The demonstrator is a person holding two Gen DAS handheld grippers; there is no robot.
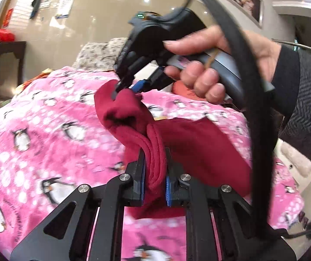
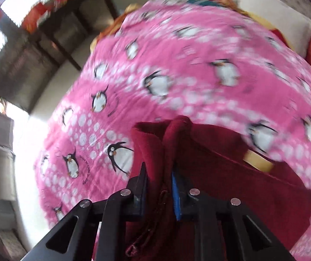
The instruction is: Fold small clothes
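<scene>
Gripping the red garment [image 1: 190, 143] with both claws, you have it lifted off the blanket [image 1: 47, 130]. Your left claw [image 1: 155, 174] pinches a bunched edge; your right claw [image 1: 125, 88] clamps another ahead, so the cloth spans between them.

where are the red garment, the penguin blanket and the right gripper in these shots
red garment [image 1: 155, 152]: left wrist view, on the bunched fold pinched between the fingers.
penguin blanket [image 2: 177, 69]: right wrist view, on bare pink fabric.
right gripper [image 2: 158, 187]: right wrist view, midway between its fingertips, shut on cloth.
</scene>
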